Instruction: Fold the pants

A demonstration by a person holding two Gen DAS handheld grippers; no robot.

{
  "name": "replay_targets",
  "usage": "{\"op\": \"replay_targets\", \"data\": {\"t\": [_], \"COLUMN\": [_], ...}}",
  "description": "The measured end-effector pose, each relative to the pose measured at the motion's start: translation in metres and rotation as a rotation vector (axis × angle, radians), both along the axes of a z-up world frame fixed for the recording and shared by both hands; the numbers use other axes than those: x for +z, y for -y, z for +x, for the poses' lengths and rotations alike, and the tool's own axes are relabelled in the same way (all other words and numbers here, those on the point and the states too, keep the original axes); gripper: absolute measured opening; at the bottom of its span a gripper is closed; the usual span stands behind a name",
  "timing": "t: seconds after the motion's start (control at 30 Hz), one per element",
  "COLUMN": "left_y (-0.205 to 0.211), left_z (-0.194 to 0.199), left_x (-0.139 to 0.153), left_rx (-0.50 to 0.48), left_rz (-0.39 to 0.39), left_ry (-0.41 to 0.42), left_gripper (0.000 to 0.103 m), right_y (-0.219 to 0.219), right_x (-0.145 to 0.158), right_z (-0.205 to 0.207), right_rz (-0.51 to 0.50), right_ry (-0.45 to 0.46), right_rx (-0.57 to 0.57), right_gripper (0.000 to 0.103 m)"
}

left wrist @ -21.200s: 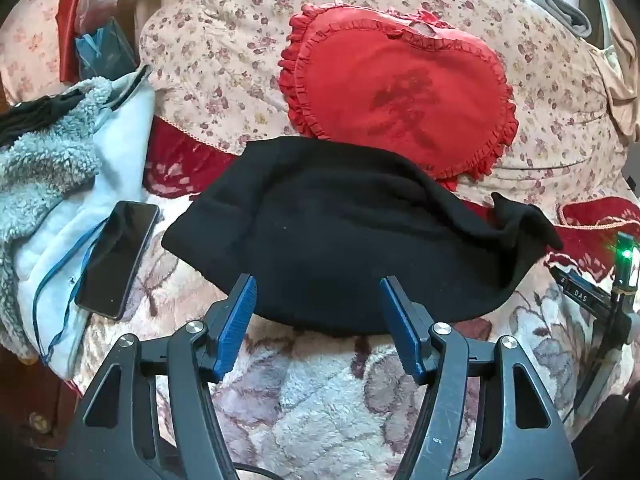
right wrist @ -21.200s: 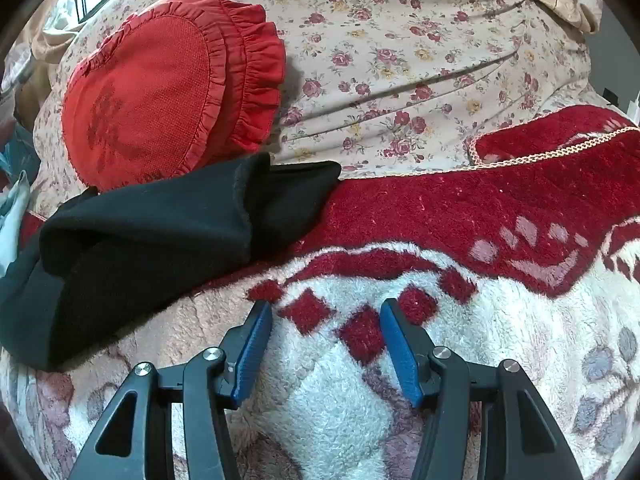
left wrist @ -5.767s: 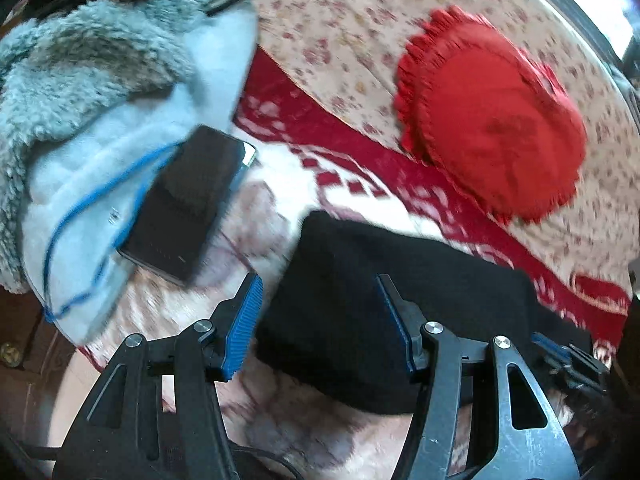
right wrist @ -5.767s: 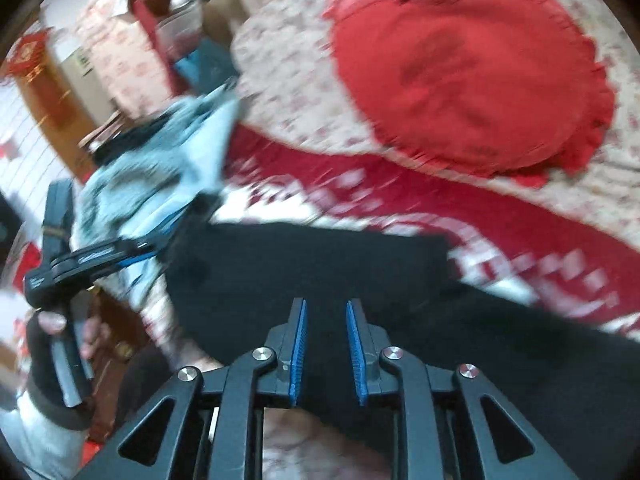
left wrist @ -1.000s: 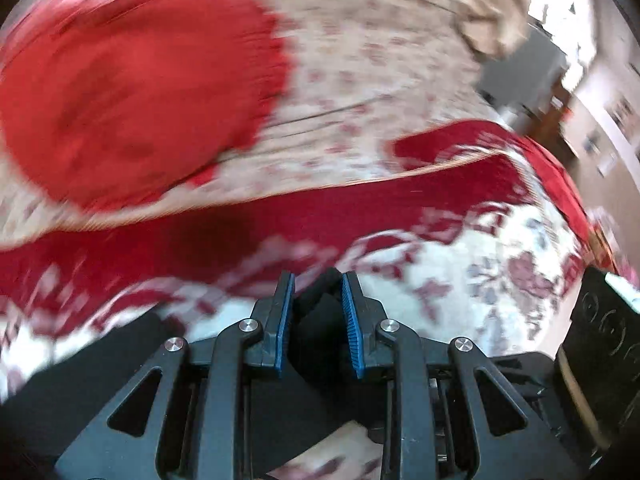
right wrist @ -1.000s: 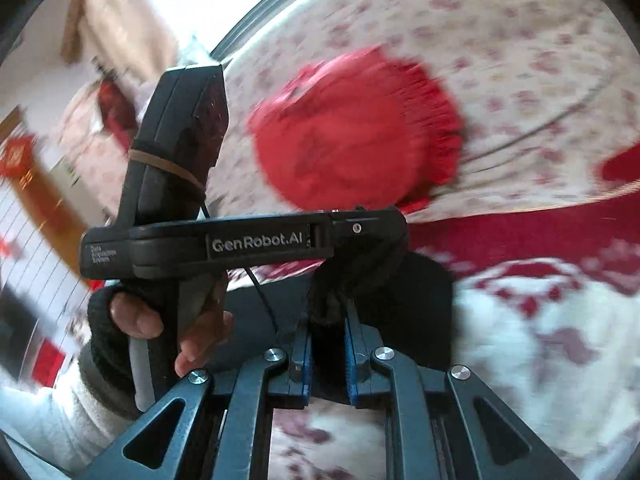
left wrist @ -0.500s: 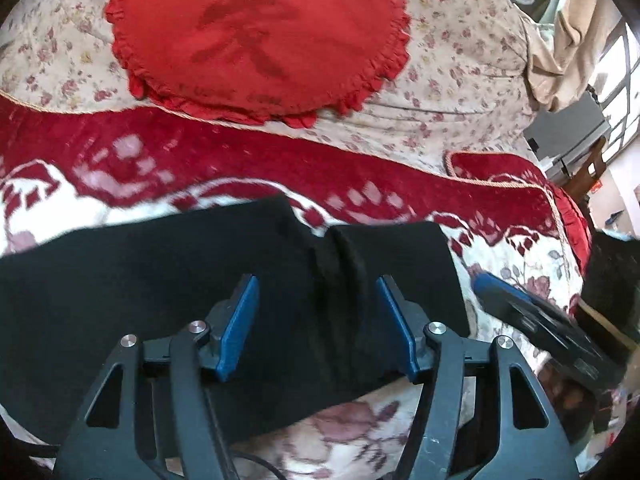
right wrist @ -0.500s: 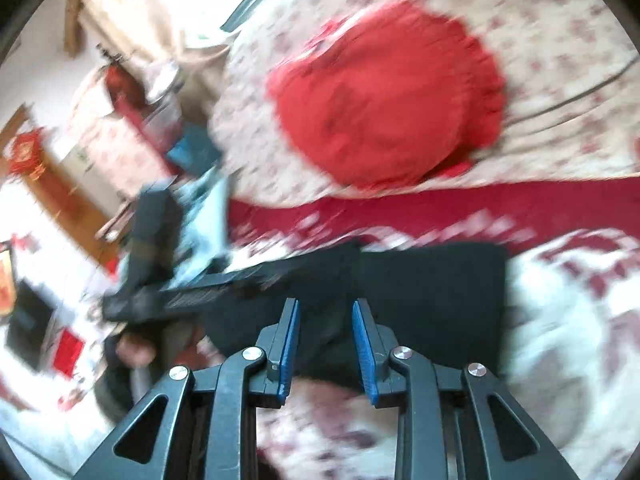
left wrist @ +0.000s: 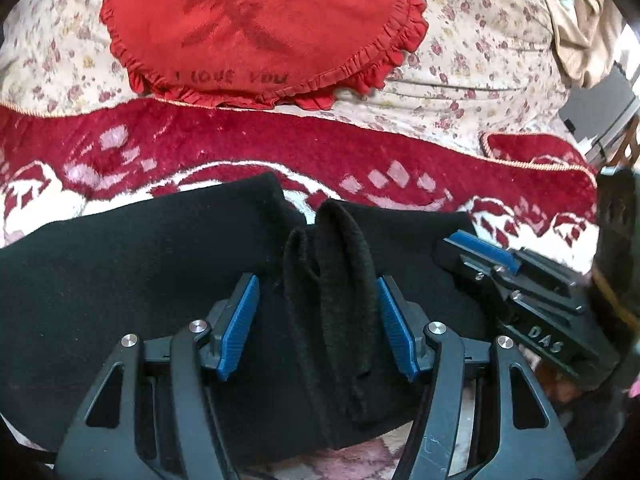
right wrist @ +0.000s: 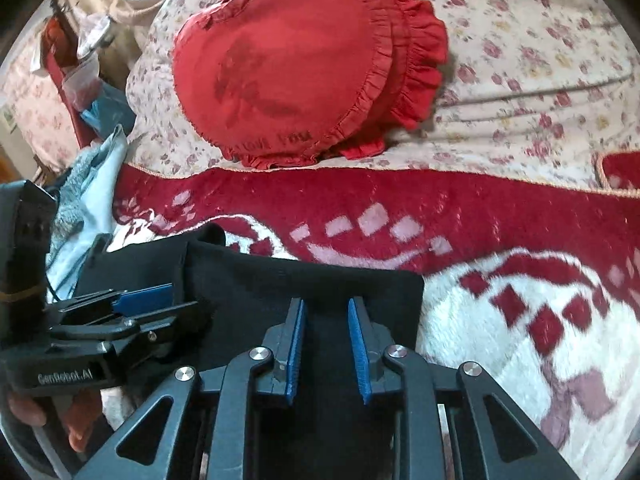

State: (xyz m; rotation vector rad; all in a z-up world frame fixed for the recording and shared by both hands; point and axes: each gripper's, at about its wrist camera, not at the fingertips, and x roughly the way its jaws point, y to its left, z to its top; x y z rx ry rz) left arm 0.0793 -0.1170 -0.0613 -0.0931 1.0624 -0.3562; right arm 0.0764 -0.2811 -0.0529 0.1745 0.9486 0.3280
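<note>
Pants (left wrist: 120, 272): black, folded, lying flat on red-and-white blanket (left wrist: 360, 152) at 6 o'clock from heart pillow (left wrist: 256, 20). Left gripper (left wrist: 318, 324): jaws spread wide, straddling raised fabric ridge, not clamping. Right gripper (right wrist: 326, 344): jaws parted, above pants' 3 o'clock end, holding nothing.

Black pants (left wrist: 132, 272) (red-and-white blanket (left wrist: 280, 152))

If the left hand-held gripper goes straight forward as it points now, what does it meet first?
Probably the raised ridge of the black pants between the open fingers of the left hand-held gripper; beyond lies the red-and-white blanket. Depth is uncertain.
</note>
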Motion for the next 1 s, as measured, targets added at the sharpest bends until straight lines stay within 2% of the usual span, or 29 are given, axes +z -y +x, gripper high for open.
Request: {"op": "replay_targets", "data": {"t": [0.4,0.63,0.73,0.83,0.93,1.0], "left_y": [-0.003,-0.012,-0.01,-0.003,0.003,0.011], "left_z": [-0.007,-0.022,-0.028,-0.029,-0.027,-0.026], "left_x": [0.002,0.008,0.005,0.002,0.003,0.004], "left_rx": [0.017,0.013,0.01,0.018,0.006,-0.01], "left_rz": [-0.017,-0.083,-0.108,-0.09,-0.117,-0.133], "left_ry": [-0.016,-0.058,-0.073,-0.062,-0.063,-0.066], "left_gripper": [0.06,0.06,0.068,0.068,0.068,0.051], "right_y": [0.002,-0.006,-0.004,0.003,0.009,0.012], "right_x": [0.03,0.021,0.011,0.018,0.022,0.022], "right_z": [-0.04,-0.064,-0.069,-0.07,-0.07,-0.069], "right_rz": [0.013,-0.041,-0.029,0.021,0.029,0.024], "right_ry": [0.001,-0.009,-0.029,-0.029,-0.028,-0.029], "right_rx": [0.013,0.036,0.034,0.019,0.011,0.005], "right_gripper": [0.021,0.026,0.027,0.027,0.028,0.029]}}
